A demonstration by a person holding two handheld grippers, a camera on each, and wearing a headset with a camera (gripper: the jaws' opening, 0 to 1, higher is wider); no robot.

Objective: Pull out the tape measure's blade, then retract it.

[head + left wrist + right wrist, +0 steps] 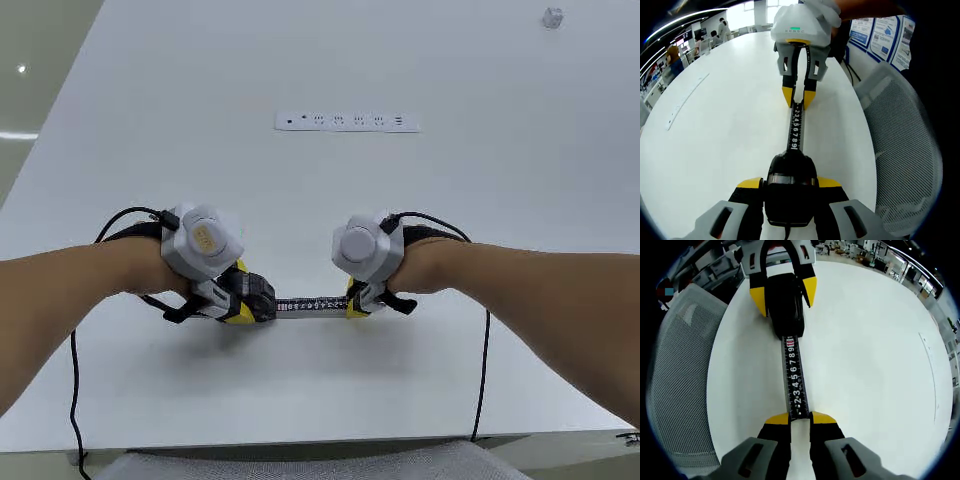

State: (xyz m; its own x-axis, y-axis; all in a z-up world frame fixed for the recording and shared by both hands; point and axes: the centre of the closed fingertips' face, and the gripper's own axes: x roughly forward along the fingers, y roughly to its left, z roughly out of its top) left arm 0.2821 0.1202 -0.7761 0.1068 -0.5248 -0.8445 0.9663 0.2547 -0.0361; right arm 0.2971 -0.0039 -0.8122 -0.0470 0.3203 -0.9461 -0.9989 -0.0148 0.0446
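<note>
Left gripper (790, 183) clamps glossy black case (791, 200); right gripper (798, 97), at 12 o'clock, pinches flat blade (795, 130); numerals legible in gripper views.

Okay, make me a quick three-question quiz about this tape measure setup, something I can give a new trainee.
1. True or false: the left hand-held gripper is shut on the tape measure's case.
2. What does the right hand-held gripper pinch? A) the tip of the blade; B) the power strip; C) a cable.
3. Fill in the blank: the pulled-out blade stretches between the two grippers just above the white ___.

Key: 1 true. 2 A. 3 table.
</note>
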